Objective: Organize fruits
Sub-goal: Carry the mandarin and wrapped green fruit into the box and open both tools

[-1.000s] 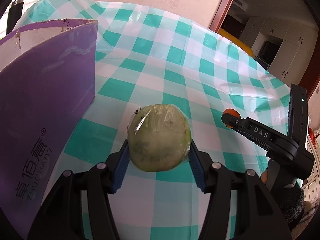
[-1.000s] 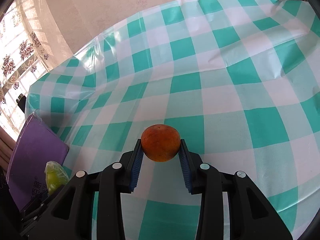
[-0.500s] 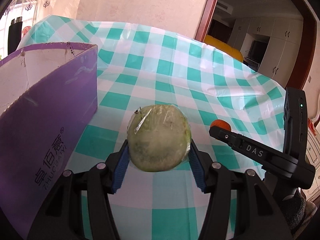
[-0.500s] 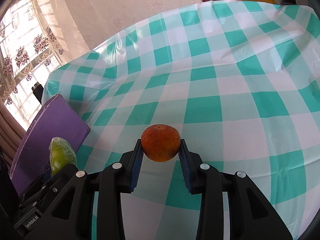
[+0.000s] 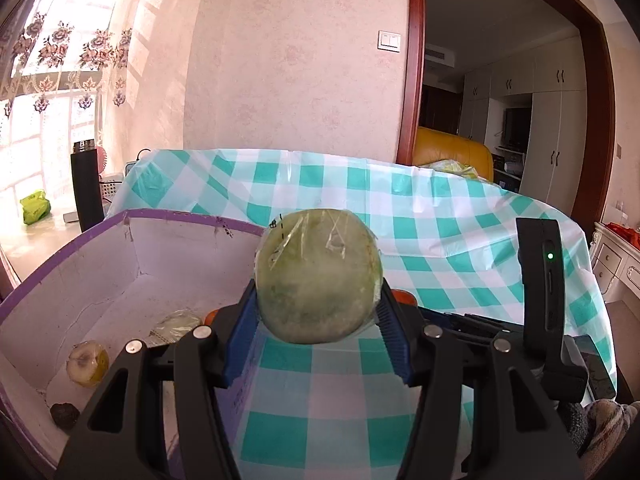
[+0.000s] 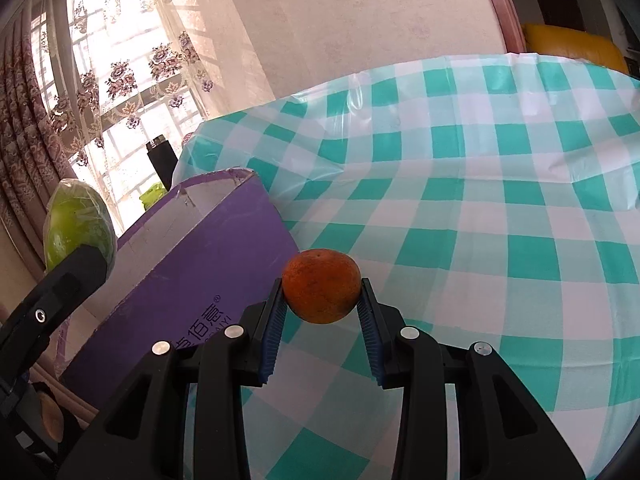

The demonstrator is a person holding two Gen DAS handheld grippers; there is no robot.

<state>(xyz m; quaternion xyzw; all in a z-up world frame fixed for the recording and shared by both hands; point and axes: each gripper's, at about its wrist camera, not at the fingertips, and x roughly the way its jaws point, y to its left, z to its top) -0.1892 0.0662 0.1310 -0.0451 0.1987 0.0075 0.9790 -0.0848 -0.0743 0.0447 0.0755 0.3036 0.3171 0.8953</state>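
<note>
A round green fruit [image 5: 318,276] wrapped in clear film sits clamped between the blue pads of my left gripper [image 5: 318,294], just right of the purple box's near wall. The box [image 5: 180,256] is open-topped with a white inside. It holds a wrapped yellowish fruit [image 5: 87,362], another wrapped piece [image 5: 176,324] and a dark lump [image 5: 64,414]. My right gripper [image 6: 321,294] is shut on an orange [image 6: 321,286], beside the box's purple side [image 6: 192,280] and above the checked cloth. The green fruit [image 6: 78,228] shows at far left there.
A teal-and-white checked tablecloth [image 5: 460,232] covers the table. A black flask [image 5: 86,188] and a green packet [image 5: 36,206] stand on the windowsill behind the box. A yellow chair [image 5: 452,154] is past the far edge, a white cabinet [image 5: 616,260] at right.
Both grippers have risen and swung toward the purple box with their fruits still held. The left view now looks over the box's rim into its inside.
</note>
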